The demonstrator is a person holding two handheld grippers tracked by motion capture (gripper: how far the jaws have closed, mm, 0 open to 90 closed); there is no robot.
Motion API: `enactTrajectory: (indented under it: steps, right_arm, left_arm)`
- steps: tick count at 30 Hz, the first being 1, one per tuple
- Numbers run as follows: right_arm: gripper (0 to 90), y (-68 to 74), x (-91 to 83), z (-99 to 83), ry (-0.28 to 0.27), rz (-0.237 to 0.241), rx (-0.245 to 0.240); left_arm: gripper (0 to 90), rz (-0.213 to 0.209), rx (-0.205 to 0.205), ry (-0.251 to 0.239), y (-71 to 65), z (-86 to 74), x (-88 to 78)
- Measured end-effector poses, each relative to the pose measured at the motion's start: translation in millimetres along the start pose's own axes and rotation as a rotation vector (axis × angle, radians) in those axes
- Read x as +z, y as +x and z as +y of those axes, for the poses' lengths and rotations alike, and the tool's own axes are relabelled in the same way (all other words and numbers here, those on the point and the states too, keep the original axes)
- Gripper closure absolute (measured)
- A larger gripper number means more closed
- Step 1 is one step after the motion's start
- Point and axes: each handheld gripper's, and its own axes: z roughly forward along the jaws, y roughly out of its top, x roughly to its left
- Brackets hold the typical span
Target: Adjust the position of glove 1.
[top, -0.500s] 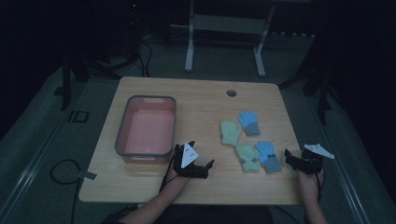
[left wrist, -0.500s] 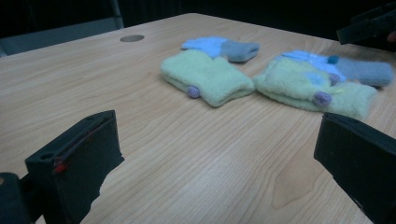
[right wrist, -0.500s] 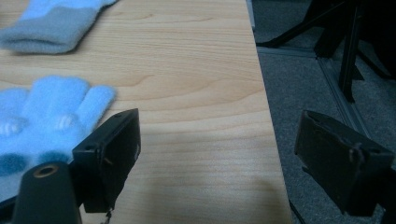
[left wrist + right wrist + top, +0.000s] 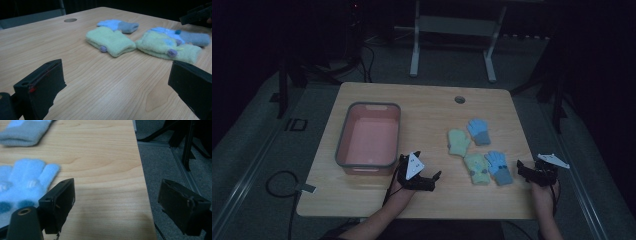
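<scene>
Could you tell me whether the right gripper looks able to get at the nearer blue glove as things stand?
Probably yes: the right gripper sits open just beside the nearer blue glove, with bare table between them and nothing in the way.

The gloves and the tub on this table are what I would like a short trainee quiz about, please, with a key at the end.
1. True or false: the pink tub already holds a glove.
2. How many gloves lie on the table? A) two B) four C) six
3. Fill in: the left gripper has its jaws ____.

Key:
1. False. The tub is bare inside; the gloves lie on the wood to its right.
2. B. Two are green, the far green glove and the near green glove, and two are blue, the far blue glove and the near blue glove.
3. Open, wide apart, holding nothing. The right gripper is open too.
</scene>
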Motion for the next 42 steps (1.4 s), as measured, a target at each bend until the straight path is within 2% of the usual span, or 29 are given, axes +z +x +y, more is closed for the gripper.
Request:
enactTrajectory:
  steps: [6,13,20,23,25,27,28,32,34,38,39,40,42]
  right_arm:
    - [13.6,1.5,-0.9,3.4,0.003,0.005,-0.002]
    - [13.2,5.4,-6.4,21.6,0.002,0.037,-0.034]
    - [12.0,11.0,-12.9,40.3,-0.013,0.069,-0.045]
    - [11.7,16.8,-17.3,50.0,-0.026,0.077,-0.053]
    - [11.7,24.3,-21.9,59.2,-0.045,0.079,-0.083]
    - [12.4,26.6,-23.5,62.0,-0.056,0.077,-0.092]
    - [13.9,28.5,-24.8,65.0,-0.058,0.092,-0.089]
    - [14.2,36.0,-26.3,74.7,-0.043,0.112,-0.087]
    - [14.3,42.2,-26.8,82.1,-0.046,0.136,-0.097]
    - [13.1,51.0,-23.3,90.8,-0.023,0.141,-0.107]
    - [12.0,55.6,-22.1,94.2,-0.019,0.172,-0.123]
    - [12.0,55.6,-22.1,94.2,-0.019,0.172,-0.123]
    - [11.7,61.1,-21.7,97.5,-0.019,0.201,-0.128]
  left_arm:
    - [0.7,-0.001,0.006,-0.006,0.0,-0.2,-0.9]
    - [0.7,0.000,0.024,-0.006,-2.0,-0.3,-1.0]
    - [0.7,-0.006,0.007,-0.009,-0.2,-0.5,-1.2]
    - [0.7,-0.006,0.007,-0.011,-0.3,-0.5,-1.1]
    - [0.7,-0.005,0.011,-0.011,-0.6,-0.6,-1.3]
    - [0.7,-0.003,0.013,-0.009,-0.7,-0.5,-1.3]
    - [0.7,-0.003,0.012,-0.009,-0.7,-0.5,-1.3]
    - [0.7,-0.002,0.011,-0.008,-0.3,-0.4,-1.2]
    - [0.7,-0.002,0.007,-0.008,-0.3,-0.5,-1.1]
    - [0.7,0.001,0.008,-0.007,-0.5,-0.4,-1.0]
    - [0.7,0.002,0.010,-0.007,-0.7,-0.4,-1.0]
    - [0.7,0.002,0.010,-0.007,-0.7,-0.4,-1.0]
    - [0.7,0.002,0.010,-0.007,-0.7,-0.4,-1.0]
